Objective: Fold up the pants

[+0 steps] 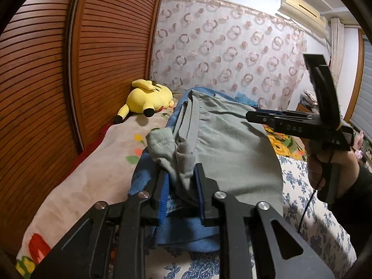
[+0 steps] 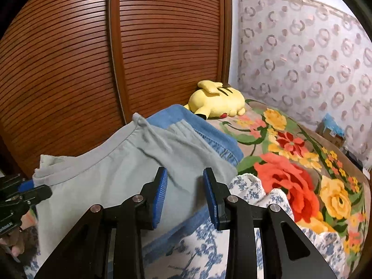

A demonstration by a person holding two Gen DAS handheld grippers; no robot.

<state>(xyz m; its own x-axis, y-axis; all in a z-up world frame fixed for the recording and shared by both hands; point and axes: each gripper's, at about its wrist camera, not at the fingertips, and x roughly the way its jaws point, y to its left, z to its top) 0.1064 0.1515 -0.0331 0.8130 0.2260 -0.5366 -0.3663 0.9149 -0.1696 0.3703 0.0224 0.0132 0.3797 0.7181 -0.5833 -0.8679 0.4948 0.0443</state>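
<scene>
The grey pants (image 1: 223, 144) lie folded on a blue garment (image 1: 186, 230) on the bed; they also show in the right wrist view (image 2: 111, 176). My left gripper (image 1: 181, 186) has its jaws partly apart around a bunched grey cuff of the pants (image 1: 183, 162). My right gripper (image 2: 184, 193) is open over the pants' right edge, nothing between its pads. It shows from the side in the left wrist view (image 1: 250, 116), above the pants. The left gripper's tip shows at the left edge of the right wrist view (image 2: 34, 193).
A yellow plush toy (image 1: 148, 98) lies at the far end by the brown slatted wardrobe doors (image 1: 69, 69). A floral blanket (image 2: 290, 162) and a blue-and-white floral sheet (image 2: 200, 251) cover the bed. A patterned curtain (image 1: 232, 46) hangs behind.
</scene>
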